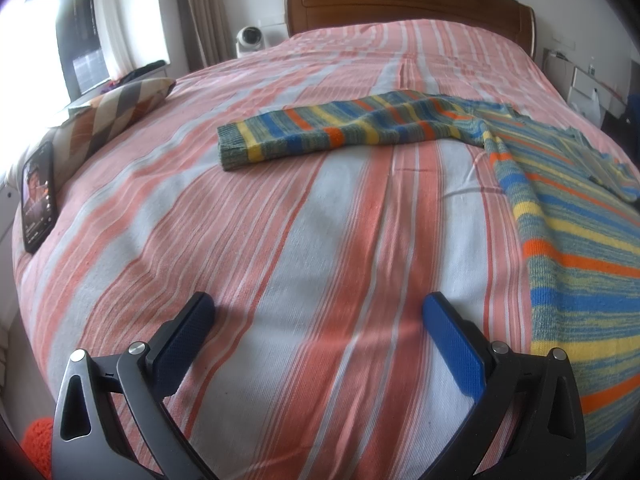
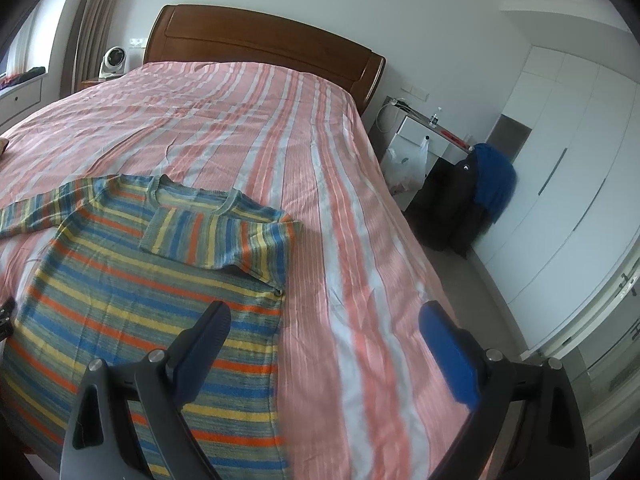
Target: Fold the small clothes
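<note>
A small knitted sweater [image 2: 132, 300] striped in blue, yellow, orange and grey-green lies flat on a bed covered by a pink-and-white striped bedspread [image 1: 280, 220]. One sleeve [image 2: 216, 236] is folded across the chest; the other sleeve [image 1: 332, 128] stretches straight out over the bedspread, well ahead of the left gripper [image 1: 318, 308] and a little to the right of its jaws. The sweater's body lies just beyond that gripper's right-hand finger. The left gripper's jaws are spread wide, holding nothing, above bare bedspread. The right gripper [image 2: 324, 316] is likewise spread wide and empty; its left-hand finger hangs over the sweater's lower body near the side edge, its right-hand finger over bedspread. Far left of the left gripper's jaws, a black smartphone [image 1: 38, 196] with a lit screen leans against a diamond-patterned cushion [image 1: 108, 116]. Beyond both grippers stands a brown wooden headboard [image 2: 260, 48].
</note>
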Demonstrator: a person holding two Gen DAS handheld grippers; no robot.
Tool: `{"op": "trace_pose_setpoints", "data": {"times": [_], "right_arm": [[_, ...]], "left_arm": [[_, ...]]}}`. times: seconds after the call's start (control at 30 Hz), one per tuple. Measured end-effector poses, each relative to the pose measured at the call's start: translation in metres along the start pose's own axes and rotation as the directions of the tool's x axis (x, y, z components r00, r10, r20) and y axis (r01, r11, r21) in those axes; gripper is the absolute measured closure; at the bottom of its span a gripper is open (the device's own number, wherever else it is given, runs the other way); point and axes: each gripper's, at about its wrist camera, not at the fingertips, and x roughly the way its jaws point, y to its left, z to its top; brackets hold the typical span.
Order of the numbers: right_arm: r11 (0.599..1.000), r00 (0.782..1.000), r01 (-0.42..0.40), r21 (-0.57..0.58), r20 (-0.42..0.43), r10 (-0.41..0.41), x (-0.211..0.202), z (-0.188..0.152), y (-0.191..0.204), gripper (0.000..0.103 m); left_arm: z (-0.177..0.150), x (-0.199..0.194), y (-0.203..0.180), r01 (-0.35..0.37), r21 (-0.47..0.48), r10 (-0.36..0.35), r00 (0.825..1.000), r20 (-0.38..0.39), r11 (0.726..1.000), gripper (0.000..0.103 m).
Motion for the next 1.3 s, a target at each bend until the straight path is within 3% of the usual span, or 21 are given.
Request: {"op": "trace_pose_setpoints", "data": {"times": [1.0, 1.2, 1.3], "right_arm": [[1.0, 1.0, 0.014, -0.01, -0.021, -0.014, 0.007, -0.007, 0.001, 0.009], [0.987, 0.988, -0.153, 0.059, 0.017, 0.152, 0.035, -0.029, -0.016, 0.007], [0.985, 0.986, -0.164, 0.063, 0.001, 0.164, 0.063, -0.052, -0.028, 0.006]], "left_arm": [[0.0, 0.0, 0.0, -0.001, 0.0, 0.001, 1.0, 0.002, 1.0, 0.0], [-0.001, 0.0, 0.0, -0.001, 0.0, 0.001, 1.0, 0.003, 1.0, 0.0], [-0.001, 0.0, 0.0, -0.002, 0.0, 0.002, 1.0, 0.003, 1.0, 0.0]]}}
